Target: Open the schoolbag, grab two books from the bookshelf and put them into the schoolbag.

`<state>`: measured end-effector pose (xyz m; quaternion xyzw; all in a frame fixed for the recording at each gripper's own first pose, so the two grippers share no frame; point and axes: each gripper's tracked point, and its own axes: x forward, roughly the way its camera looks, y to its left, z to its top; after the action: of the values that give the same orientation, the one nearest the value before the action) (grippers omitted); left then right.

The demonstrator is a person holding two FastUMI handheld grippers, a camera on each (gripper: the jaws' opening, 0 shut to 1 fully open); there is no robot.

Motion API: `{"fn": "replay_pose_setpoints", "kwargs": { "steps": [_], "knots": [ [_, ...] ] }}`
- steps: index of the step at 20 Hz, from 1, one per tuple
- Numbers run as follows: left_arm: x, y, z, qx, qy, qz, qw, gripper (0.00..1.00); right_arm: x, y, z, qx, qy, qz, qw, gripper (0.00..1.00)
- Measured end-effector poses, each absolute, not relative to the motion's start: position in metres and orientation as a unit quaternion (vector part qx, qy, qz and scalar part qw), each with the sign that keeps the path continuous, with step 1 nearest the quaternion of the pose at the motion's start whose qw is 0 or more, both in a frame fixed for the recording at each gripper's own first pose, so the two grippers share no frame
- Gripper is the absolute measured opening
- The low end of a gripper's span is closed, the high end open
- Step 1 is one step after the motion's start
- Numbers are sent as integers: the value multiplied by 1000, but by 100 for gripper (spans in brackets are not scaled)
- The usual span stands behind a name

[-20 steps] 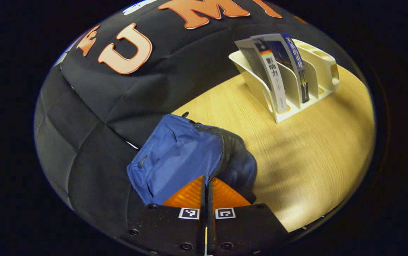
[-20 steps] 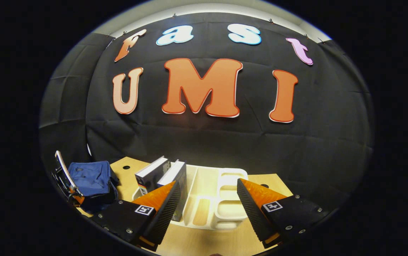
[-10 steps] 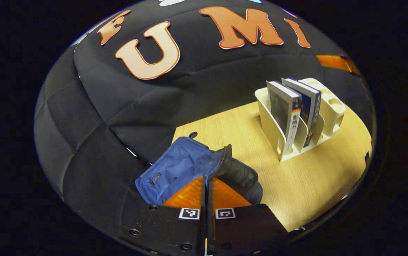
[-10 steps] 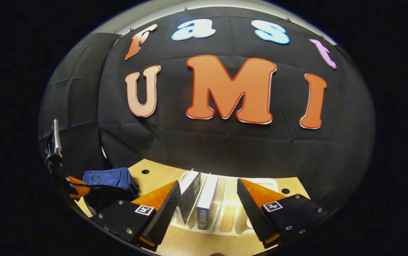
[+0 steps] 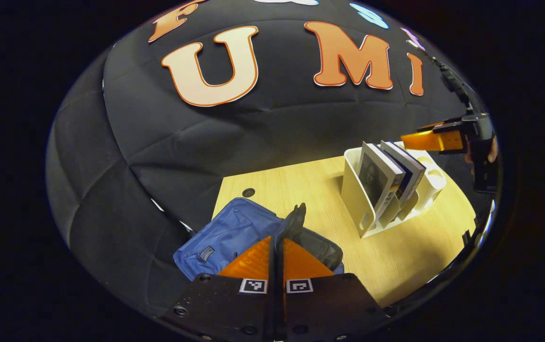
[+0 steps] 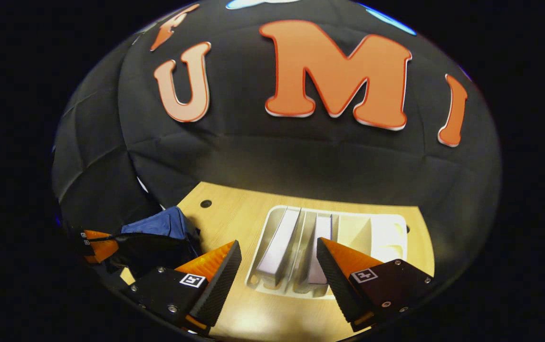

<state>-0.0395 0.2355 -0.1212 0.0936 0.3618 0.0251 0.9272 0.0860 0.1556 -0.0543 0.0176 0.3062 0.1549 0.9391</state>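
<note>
We keep the left tool (image 5: 277, 242) clenched on the schoolbag (image 5: 234, 232) flap, holding its mouth wide for loading. Our right tool (image 6: 277, 266) hangs released above the bookshelf (image 6: 391, 223), straddling the two books (image 6: 279, 244) to pick one.

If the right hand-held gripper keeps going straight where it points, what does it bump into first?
Probably the two upright books in the white plastic bookshelf, which lie between the open right hand-held gripper's fingers; depth is unclear.

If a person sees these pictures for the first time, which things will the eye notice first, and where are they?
The blue schoolbag lies at the wooden table's near left corner, its flap pinched in the shut left gripper. Across the table, two books lean in a white bookshelf. The right gripper hangs open above them.
</note>
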Motion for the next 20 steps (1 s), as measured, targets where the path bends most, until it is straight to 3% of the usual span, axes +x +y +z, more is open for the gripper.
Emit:
{"fn": "replay_pose_setpoints", "kwargs": {
  "steps": [5, 8, 15, 19, 20],
  "knots": [
    [-26, 247, -117, 97, 372, -5, 923, 1, 115, 163, -74, 3, 371, 122, 920, 95],
    [-22, 248, -120, 91, 366, -20, 926, 0, 119, 186, -84, 43, 434, 140, 889, 95],
    [-19, 257, -130, 59, 356, -31, 932, 0, 132, 178, -128, 31, 510, 90, 855, 89],
    [-20, 256, -135, 44, 358, -34, 932, 0, 133, 187, -146, 31, 543, 90, 834, 68],
    [-21, 257, -136, 42, 358, -35, 932, 0, 133, 190, -149, 35, 552, 87, 829, 58]
  ]
}}
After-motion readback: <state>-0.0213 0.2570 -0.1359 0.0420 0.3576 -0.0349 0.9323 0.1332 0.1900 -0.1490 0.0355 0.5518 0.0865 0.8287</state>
